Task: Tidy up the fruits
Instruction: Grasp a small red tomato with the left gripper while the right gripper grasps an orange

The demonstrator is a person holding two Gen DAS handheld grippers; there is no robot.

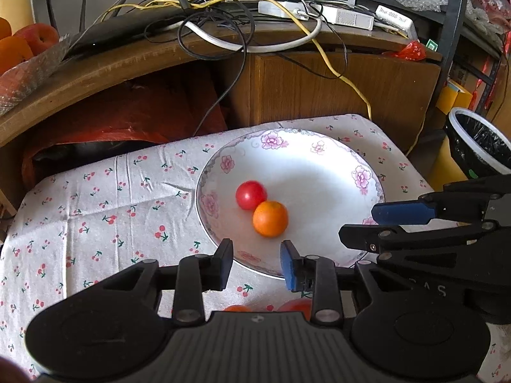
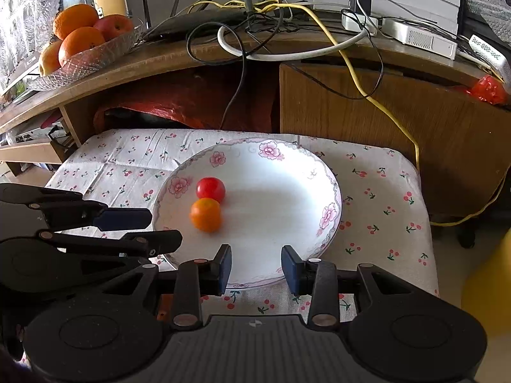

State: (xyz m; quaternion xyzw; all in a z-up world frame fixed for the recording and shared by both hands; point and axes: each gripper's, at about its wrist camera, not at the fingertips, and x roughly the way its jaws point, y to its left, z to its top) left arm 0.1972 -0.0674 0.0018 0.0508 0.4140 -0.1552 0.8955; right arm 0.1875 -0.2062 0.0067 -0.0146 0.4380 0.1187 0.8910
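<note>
Left gripper [image 1: 256,261]: fingers apart, empty, at the plate's near rim.
Fruit under it: 2 reddish pieces [image 1: 295,307] on the cloth [image 1: 95,204] (left view only, mostly hidden).
Plate [image 2: 287,191]: holds a tomato [image 2: 210,189] touching an orange [image 2: 206,214].
Right gripper [image 2: 256,263]: fingers apart, empty.
Fruit bowl [image 2: 86,60]: whole on the shelf only in the right view.

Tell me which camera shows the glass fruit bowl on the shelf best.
The right wrist view: the whole glass bowl shows with its oranges and apples. The left wrist view catches only its edge at the frame's left border.
</note>
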